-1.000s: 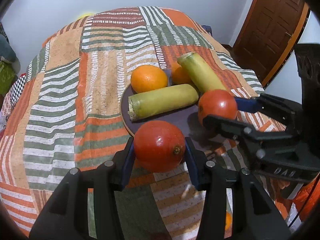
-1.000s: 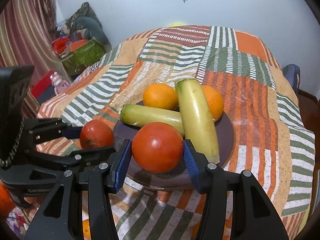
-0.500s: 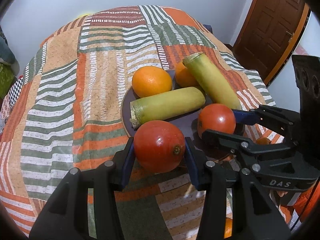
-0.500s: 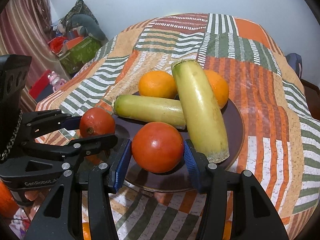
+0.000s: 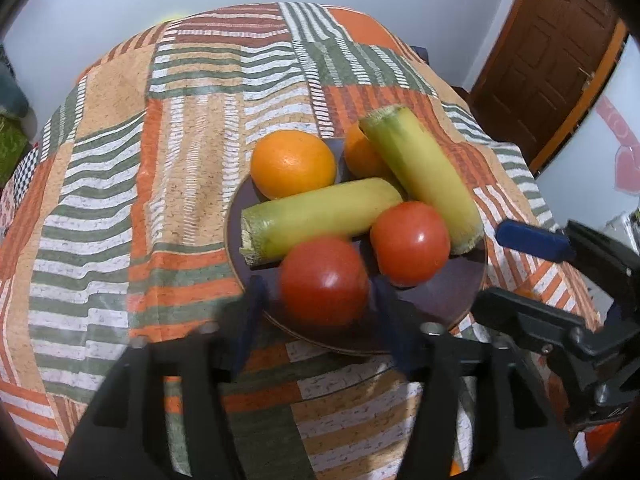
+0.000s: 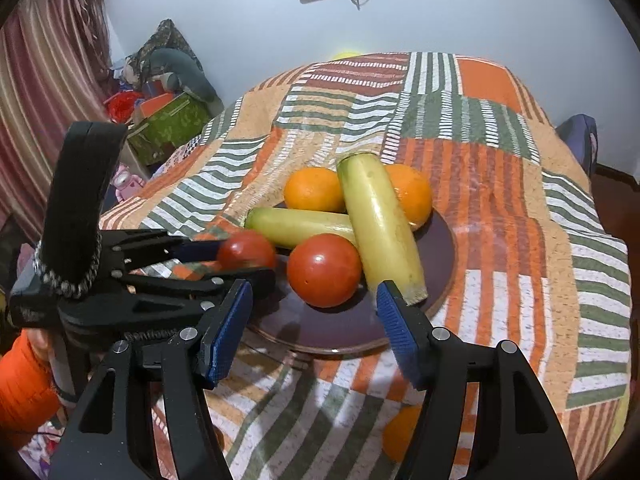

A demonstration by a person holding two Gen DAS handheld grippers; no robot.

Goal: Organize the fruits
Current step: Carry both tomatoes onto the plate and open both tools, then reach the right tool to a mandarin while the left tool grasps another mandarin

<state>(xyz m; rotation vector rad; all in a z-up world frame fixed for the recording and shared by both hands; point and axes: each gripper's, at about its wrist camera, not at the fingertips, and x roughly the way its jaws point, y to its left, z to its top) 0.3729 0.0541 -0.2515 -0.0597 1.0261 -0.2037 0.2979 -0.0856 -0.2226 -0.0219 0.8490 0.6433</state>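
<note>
A dark round plate [image 5: 460,296] [image 6: 444,240] on the patchwork cloth holds two oranges [image 5: 294,162] [image 6: 314,190], two yellow-green gourds [image 5: 320,216] [image 6: 380,228] and a red tomato [image 5: 410,242] [image 6: 324,270]. My left gripper [image 5: 322,306] [image 6: 246,266] is shut on a second tomato [image 5: 324,280] [image 6: 248,250] above the plate's near rim; the image is blurred. My right gripper [image 6: 314,320] [image 5: 504,268] is open and empty, just back from the tomato on the plate.
A striped patchwork cloth [image 5: 120,200] covers the table. A wooden door [image 5: 548,60] is at the right. Boxes and toys [image 6: 168,120] lie on the floor at the left. An orange [image 6: 402,432] shows below the right gripper.
My right gripper opened and left its tomato on the plate, then drew back. My left gripper moved forward with its tomato over the plate's rim.
</note>
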